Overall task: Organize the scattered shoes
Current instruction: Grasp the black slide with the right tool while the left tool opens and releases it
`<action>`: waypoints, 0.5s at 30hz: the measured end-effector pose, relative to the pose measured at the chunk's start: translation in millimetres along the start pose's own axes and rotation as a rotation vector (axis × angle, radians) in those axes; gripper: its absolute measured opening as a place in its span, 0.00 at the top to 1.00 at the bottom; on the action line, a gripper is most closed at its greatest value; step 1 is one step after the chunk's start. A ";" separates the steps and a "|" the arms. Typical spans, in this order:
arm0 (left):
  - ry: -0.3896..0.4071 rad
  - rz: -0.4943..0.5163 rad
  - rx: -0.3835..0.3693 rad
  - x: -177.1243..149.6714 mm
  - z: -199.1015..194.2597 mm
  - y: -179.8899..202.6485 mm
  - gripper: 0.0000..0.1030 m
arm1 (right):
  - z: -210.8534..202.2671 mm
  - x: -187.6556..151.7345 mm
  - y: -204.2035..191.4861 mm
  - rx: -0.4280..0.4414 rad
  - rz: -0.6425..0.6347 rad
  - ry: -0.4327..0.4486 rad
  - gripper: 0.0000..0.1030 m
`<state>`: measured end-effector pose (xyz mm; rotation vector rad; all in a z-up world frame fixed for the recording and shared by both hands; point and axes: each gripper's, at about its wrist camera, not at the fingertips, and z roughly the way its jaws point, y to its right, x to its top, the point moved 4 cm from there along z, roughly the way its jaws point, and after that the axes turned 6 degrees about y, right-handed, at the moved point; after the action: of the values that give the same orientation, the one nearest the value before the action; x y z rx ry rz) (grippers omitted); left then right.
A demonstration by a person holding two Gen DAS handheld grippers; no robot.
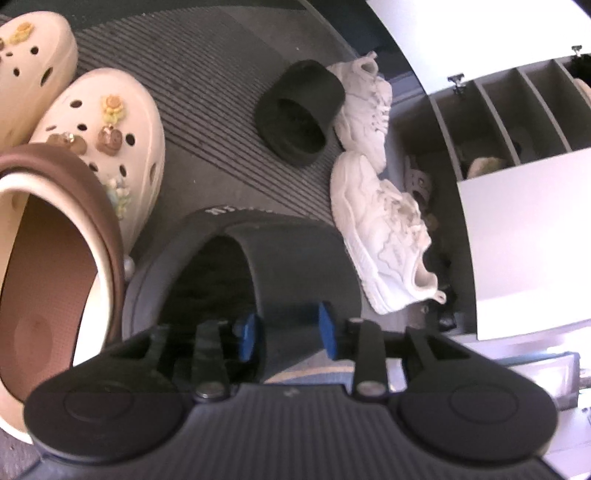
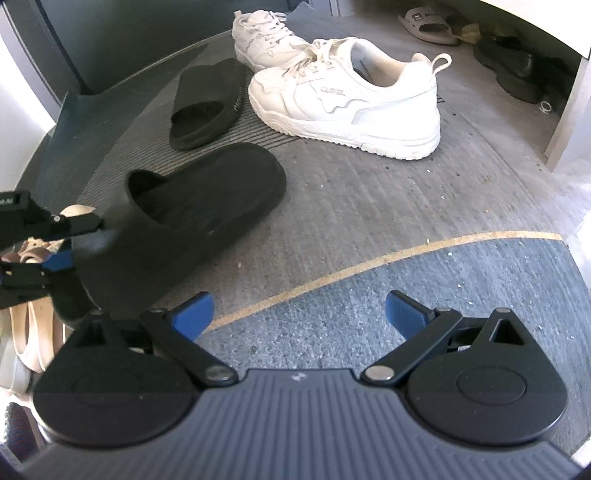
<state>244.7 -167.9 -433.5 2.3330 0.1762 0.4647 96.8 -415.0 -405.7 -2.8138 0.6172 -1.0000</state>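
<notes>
A black slide (image 1: pixel 295 258) lies on the grey mat (image 1: pixel 207 92), its strap between the blue pads of my left gripper (image 1: pixel 290 326), which stand apart from it, so the gripper is open. The right wrist view shows the same slide (image 2: pixel 207 206) and the left gripper (image 2: pixel 74 242) at its strap edge. Its mate (image 1: pixel 299 114) (image 2: pixel 207 103) lies farther off beside two white sneakers (image 1: pixel 380 229) (image 2: pixel 351 99). My right gripper (image 2: pixel 299 314) hovers open over the blue mat with nothing between its fingers.
Cream clogs with charms (image 1: pixel 107 140) and a brown-trimmed clog (image 1: pixel 55 258) sit left of the slide. A shoe cabinet with divided compartments (image 1: pixel 498 110) stands at right behind a white door (image 1: pixel 517 240). A beige slide (image 2: pixel 428 22) and dark shoes (image 2: pixel 513 70) lie under it.
</notes>
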 end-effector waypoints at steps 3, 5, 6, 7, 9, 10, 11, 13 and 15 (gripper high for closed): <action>0.000 0.045 -0.044 0.6 -12.1 7.9 0.24 | 0.6 4.6 -8.4 0.055 -0.079 0.011 0.01; 0.009 0.137 -0.068 1.7 -26.8 19.6 0.21 | 3.7 9.5 -15.7 0.098 -0.159 0.018 0.01; 0.010 0.148 -0.071 1.4 -29.2 20.7 0.21 | 5.7 12.6 -21.9 0.125 -0.224 0.022 0.01; 0.020 0.187 -0.083 1.3 -37.6 24.8 0.20 | 7.7 15.5 -28.1 0.151 -0.289 0.027 0.01; 0.051 0.274 -0.101 0.6 -58.0 32.8 0.16 | 13.9 21.2 -48.9 0.213 -0.516 0.029 0.01; 0.060 0.294 -0.101 -0.2 -62.5 33.4 0.15 | 15.9 21.8 -56.9 0.237 -0.605 0.035 0.01; 0.081 0.334 -0.099 -0.8 -71.2 35.7 0.15 | 17.7 22.2 -64.5 0.259 -0.691 0.042 0.01; 0.116 0.389 -0.099 -1.4 -83.9 38.0 0.14 | 23.9 20.8 -77.7 0.290 -0.843 0.043 0.02; 0.151 0.421 -0.091 -0.6 -94.1 38.1 0.14 | 34.6 15.5 -92.5 0.319 -1.036 0.043 0.02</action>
<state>208.1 -134.6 -344.8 2.2439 -0.2672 0.8380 160.9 -338.3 -403.4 -2.7260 -1.0281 -1.0982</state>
